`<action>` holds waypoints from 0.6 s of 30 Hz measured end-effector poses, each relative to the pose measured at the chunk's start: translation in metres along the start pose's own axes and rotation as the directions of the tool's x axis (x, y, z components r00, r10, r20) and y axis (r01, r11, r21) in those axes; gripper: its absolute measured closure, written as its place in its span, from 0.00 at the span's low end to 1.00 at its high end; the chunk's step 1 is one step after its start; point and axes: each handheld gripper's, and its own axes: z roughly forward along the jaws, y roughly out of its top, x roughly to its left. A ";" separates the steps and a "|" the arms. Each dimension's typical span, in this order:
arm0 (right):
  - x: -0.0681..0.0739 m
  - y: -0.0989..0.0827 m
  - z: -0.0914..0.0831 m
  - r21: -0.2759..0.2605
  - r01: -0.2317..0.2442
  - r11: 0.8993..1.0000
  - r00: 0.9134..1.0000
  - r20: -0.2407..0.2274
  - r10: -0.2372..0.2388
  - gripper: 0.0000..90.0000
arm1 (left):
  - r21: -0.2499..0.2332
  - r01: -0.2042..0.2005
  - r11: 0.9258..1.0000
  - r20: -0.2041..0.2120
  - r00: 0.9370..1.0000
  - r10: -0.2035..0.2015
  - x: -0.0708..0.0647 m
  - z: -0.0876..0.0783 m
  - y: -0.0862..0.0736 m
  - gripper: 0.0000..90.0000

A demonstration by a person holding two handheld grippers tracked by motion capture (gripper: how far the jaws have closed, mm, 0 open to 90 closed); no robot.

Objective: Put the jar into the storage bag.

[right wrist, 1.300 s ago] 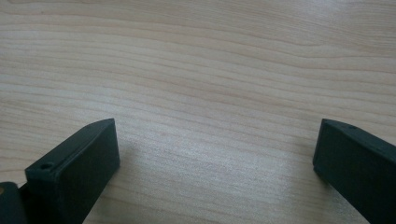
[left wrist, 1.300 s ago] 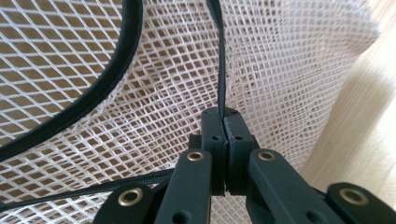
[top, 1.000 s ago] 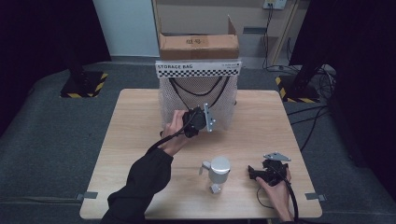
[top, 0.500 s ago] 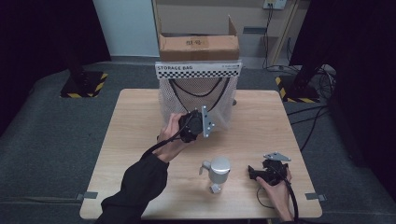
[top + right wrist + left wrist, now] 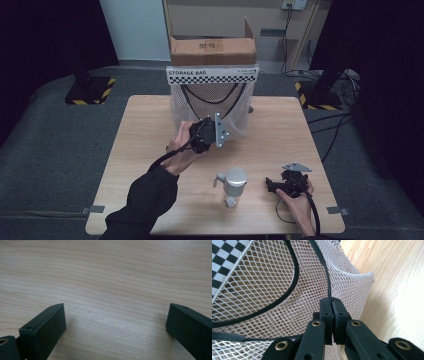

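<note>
L gripper (image 5: 333,315) is pinching the black-trimmed rim of the mesh storage bag (image 5: 269,290): in the left gripper view the jaws are pressing together w/ the trim and a fold of netting passing between the pads. In the high view the L gripper (image 5: 227,131) is sitting at the bag's front lip, at approx. 6 o'clock from the bag (image 5: 212,102), w/ the left hand (image 5: 184,150) reaching in from 7 o'clock.

R gripper (image 5: 115,322) is resting on the table (image 5: 105,277), jaws standing spread wide, nothing between them. In the high view the R gripper (image 5: 272,185) is lying near the table's 5 o'clock corner, jaws pointing toward 9 o'clock.

Key relation: the metal cup (image 5: 234,183) is standing upright just beside the R jaws, at 9 o'clock from them, apart from the pads. Its long axis is running vertical; a small handle is projecting toward 10 o'clock. R hand (image 5: 295,197) is the nearer one by far. The bag mouth is lying at approx. 11 o'clock from the cup, well apart.

Judgement: L side is holding the mouth open; the R side is likely making the next move, closing level on the cup body and carrying it toward 11 o'clock into the bag.
</note>
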 end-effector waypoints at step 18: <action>-0.008 0.031 -0.061 -0.134 0.090 0.987 0.976 -0.187 -0.114 0.03 | 0.000 0.006 1.000 0.012 1.000 -0.006 0.000 -0.002 0.001 0.98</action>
